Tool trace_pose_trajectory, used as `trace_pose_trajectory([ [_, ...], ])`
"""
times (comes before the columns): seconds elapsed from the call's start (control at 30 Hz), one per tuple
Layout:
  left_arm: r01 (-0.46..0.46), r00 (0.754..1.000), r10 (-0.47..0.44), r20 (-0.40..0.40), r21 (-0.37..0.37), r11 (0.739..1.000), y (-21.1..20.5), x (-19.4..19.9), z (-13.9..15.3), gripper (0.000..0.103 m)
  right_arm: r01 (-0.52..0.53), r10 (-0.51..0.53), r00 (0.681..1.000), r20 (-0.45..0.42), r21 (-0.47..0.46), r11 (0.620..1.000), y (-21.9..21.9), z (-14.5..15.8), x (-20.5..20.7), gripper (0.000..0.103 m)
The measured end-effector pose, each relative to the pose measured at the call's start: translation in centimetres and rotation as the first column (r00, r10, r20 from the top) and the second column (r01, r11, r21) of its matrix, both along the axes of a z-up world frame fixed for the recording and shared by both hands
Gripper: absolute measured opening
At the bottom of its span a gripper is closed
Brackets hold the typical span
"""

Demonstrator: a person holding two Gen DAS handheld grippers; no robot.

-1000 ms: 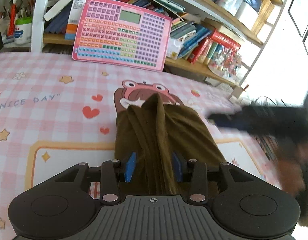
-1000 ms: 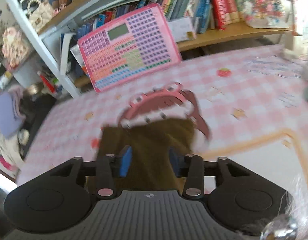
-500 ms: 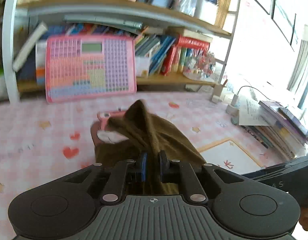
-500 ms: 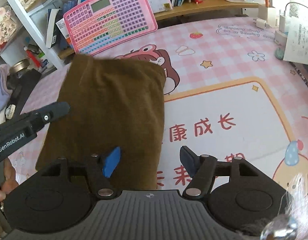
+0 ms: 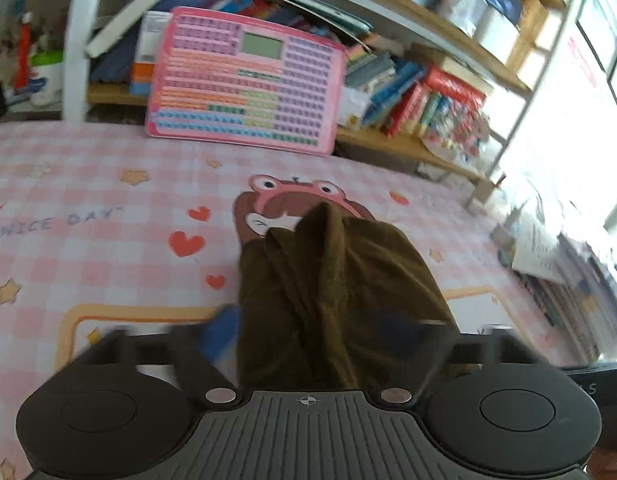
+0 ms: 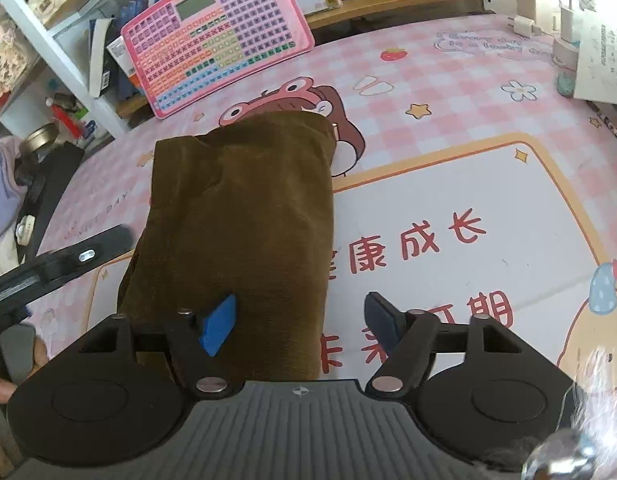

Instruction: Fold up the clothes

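Since half a second ago our left gripper (image 5: pixel 308 330) has sprung wide off the brown garment (image 6: pixel 236 216), which lies folded on the pink checked mat (image 6: pixel 448 92); our right gripper (image 6: pixel 300 322) hangs wide too. Dragging fingers could rumple it. Bookshelves (image 5: pixel 408 80) crowd behind.

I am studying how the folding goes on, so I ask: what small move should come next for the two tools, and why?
Probably draw the left tool back off the brown velvety folded garment. Its blue fingers stand wide apart and blurred at the cloth's near end, gripping nothing. The right tool is also open, and the garment lies folded on the pink checked table mat, a little rumpled at the far edge.
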State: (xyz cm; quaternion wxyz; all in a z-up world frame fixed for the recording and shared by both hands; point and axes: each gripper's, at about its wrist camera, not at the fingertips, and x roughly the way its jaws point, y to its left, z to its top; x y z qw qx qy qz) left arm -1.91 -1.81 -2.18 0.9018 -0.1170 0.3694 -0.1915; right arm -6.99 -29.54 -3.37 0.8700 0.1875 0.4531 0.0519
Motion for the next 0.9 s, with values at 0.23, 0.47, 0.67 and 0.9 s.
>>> trace_pose_trajectory([
  [0.23,-0.002,0.992,-0.003,-0.129,-0.044,0.999,0.6,0.4,-1.9,0.091,0.032,-0.028,0.999,-0.045,0.091,0.995,-0.6,-0.9,1.0,0.076],
  [0.47,-0.009,0.975,-0.014,-0.222,-0.104,0.995,0.1,1.7,-3.7,0.089,0.042,-0.028,0.996,-0.084,0.171,0.984,-0.6,-1.7,2.2,0.076],
  [0.67,-0.035,0.971,0.015,-0.237,-0.082,0.996,-0.5,1.9,-3.7,0.066,-0.014,0.022,0.998,-0.050,0.149,0.989,0.7,-1.2,2.6,0.046],
  [0.9,-0.027,0.978,0.005,-0.207,-0.104,0.994,-0.9,-0.3,-1.9,0.037,-0.078,0.078,0.997,0.004,0.032,0.996,1.9,0.4,1.8,0.028],
])
